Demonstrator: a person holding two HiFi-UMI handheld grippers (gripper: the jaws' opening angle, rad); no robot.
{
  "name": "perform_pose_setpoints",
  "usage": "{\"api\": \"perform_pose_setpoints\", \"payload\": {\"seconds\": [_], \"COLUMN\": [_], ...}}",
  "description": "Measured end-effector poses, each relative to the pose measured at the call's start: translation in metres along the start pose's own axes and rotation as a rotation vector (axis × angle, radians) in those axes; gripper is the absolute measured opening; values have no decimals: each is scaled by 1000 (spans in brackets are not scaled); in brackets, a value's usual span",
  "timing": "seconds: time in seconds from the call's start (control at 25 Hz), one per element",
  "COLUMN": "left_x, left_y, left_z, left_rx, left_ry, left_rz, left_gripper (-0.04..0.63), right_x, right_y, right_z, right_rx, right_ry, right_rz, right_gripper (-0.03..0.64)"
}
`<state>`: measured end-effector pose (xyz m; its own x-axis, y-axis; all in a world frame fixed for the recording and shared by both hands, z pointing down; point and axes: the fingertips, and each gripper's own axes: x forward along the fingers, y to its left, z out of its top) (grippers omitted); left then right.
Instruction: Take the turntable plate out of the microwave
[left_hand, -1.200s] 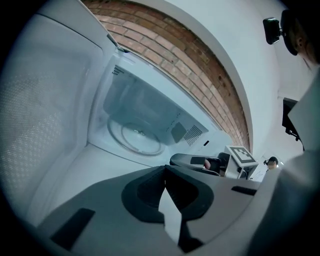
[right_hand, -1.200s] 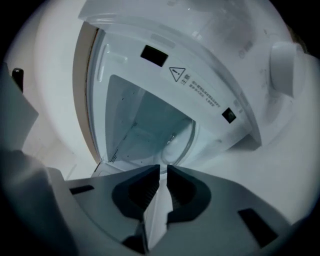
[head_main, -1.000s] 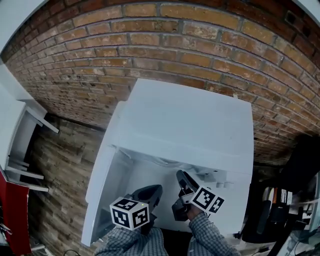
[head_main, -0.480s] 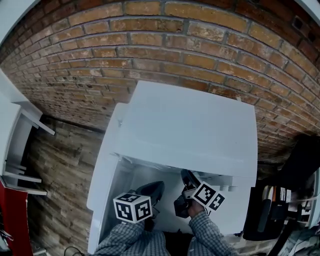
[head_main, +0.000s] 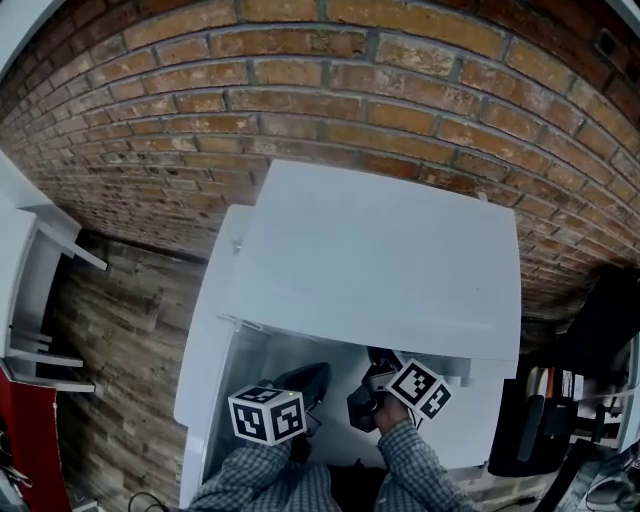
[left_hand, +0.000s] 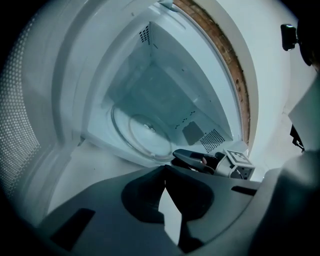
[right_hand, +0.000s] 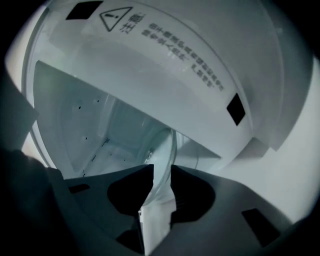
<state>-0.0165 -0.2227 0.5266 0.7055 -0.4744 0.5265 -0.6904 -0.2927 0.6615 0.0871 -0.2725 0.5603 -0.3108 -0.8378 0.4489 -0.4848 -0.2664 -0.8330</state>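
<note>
- While the right tool (right_hand: 161, 169) keeps only a narrow gap between its jaws, the near right rim of the glass plate (right_hand: 166, 145) sits in that gap and seems to be pinched. The plate itself lies on the cavity floor inside the microwave (head_main: 380, 260), not yet out.
- A one-sided pinch on smooth glass looks like the main risk. Lifted by the rim alone, the plate may sag on its far left side, slide out of the jaws and crack on the cavity floor or the sill.
- The left tool (left_hand: 164, 172) is pressed together with nothing in it, near the opening and left of the right tool. Unless it spreads and takes the left rim, the whole weight hangs on one grip.
- Pulled too flat, the plate may catch on whatever seats it in the middle. Tipped too steeply, its far edge may strike the cavity roof.
- The open door (head_main: 203, 345) stands at the left, close by the left tool, and a wide swing could knock it.
- Writing: a white label (right_hand: 150, 40) on the panel above the cavity carries a warning triangle (right_hand: 114, 19) with "注意" beside it. Several lines of Chinese print follow, too small to read, between black squares.
- No brand shows, and the cubes (head_main: 265, 415) bear only square markers.
</note>
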Motion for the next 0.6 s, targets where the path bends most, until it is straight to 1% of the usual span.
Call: {"api": "perform_pose_setpoints", "payload": {"seconds": [0.12, 0.4, 0.48, 0.56, 0.6], "left_x": [7, 24, 29, 31, 32], "left_y": [6, 19, 20, 19, 19], "left_z": [0, -3, -1, 5, 9], "left_rx": [-49, -196, -245, -304, -332], "left_ry": [-3, 9, -5, -48, -72], "left_rz": [9, 6, -17, -59, -80], "left_gripper": [9, 9, 11, 14, 38], "right_x": [0, -1, -1, -1, -1], "right_y": [-2, -2, -2, -2, -2], "right_z": [2, 5, 5, 5, 5], "right_rx": [30, 78, 87, 99, 104], "right_ry": [-6, -16, -16, -16, -16], "right_rz": [4, 36, 39, 44, 47], "right_gripper": [99, 87, 83, 80, 80]}}
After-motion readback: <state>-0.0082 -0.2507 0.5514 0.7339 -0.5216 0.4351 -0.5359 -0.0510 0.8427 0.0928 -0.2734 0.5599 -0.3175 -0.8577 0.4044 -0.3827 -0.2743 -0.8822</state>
